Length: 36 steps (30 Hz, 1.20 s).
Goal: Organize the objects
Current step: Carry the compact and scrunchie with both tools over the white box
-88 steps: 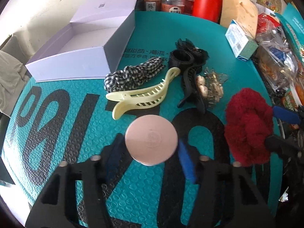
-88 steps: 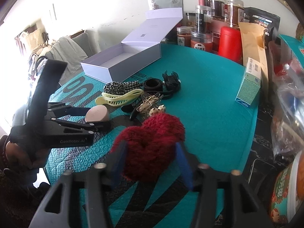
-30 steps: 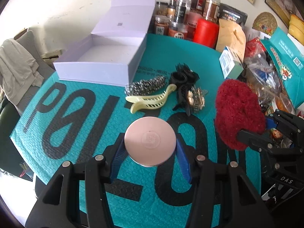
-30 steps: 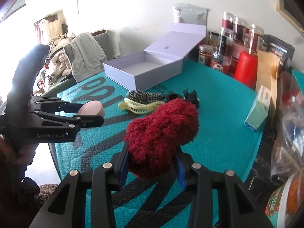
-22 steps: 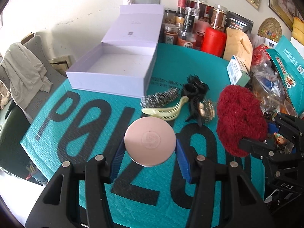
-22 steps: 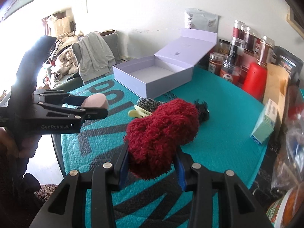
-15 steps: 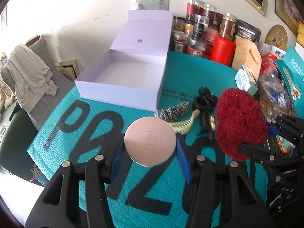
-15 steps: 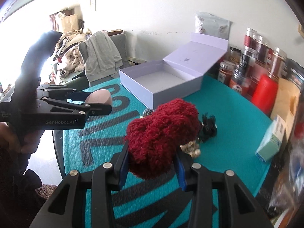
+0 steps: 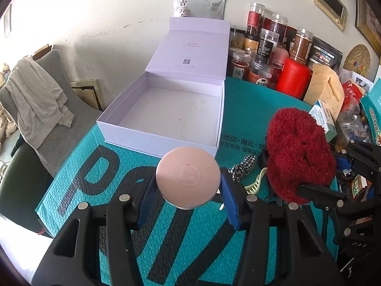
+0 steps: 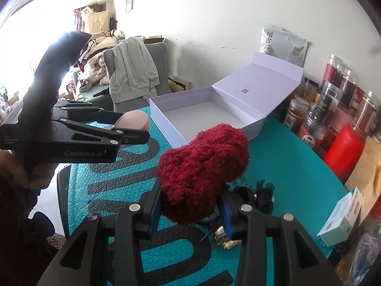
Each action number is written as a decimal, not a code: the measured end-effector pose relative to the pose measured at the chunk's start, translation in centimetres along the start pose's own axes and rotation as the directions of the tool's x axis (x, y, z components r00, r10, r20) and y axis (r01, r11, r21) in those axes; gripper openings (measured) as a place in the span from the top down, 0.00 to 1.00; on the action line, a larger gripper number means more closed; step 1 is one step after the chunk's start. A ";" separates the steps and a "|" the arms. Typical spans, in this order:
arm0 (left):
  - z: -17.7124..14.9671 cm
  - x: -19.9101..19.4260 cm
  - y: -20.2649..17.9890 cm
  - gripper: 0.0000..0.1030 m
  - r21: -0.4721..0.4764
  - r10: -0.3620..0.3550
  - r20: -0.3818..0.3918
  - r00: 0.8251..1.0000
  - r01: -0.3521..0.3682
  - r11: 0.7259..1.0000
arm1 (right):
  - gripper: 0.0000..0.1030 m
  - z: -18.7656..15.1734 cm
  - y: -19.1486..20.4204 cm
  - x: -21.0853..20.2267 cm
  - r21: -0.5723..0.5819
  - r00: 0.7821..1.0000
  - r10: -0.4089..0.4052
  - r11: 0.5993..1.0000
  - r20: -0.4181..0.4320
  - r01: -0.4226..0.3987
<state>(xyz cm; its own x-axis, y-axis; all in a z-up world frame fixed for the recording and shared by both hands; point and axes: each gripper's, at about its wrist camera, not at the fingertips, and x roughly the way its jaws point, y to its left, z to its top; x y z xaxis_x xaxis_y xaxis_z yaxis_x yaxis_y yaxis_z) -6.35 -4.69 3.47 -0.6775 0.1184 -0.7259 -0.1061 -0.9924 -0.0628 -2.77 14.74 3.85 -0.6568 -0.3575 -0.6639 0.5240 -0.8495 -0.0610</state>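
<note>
Pink sponge (image 9: 188, 177) btwn left fingers (image 9: 145, 196), scrunchie (image 10: 202, 164) btwn right

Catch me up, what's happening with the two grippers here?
A person holds both. The left gripper is shut on a pink makeup sponge; the right gripper is shut on a fluffy red scrunchie. Both are held above the teal mat, facing the open white box, which looks empty. A checkered scrunchie, a yellow claw clip and black hair accessories lie on the mat.
</note>
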 end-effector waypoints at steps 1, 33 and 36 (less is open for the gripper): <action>0.2 0.4 0.1 0.52 0.001 0.001 -0.003 1.000 -0.001 1.000 | 0.60 0.2 -0.1 0.2 -0.001 1.000 -0.001 1.000 -0.001 0.001; 10.4 11.8 5.3 0.52 -0.011 0.043 -0.029 0.999 -0.043 0.999 | 0.60 7.8 -5.3 9.8 -0.022 1.000 -0.014 1.000 0.002 0.014; 10.9 13.5 6.0 0.52 -0.010 0.039 -0.049 0.998 -0.039 0.999 | 0.60 8.7 -5.6 10.9 -0.039 1.000 -0.018 0.999 -0.005 0.018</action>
<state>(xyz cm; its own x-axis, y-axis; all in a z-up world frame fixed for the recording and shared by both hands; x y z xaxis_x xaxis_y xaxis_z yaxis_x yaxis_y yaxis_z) -24.09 -8.69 0.76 -0.6447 0.0779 -0.7605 -0.0721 -0.9966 -0.0410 -17.60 12.26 3.46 -0.6635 -0.3404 -0.6662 0.5332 -0.8399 -0.1019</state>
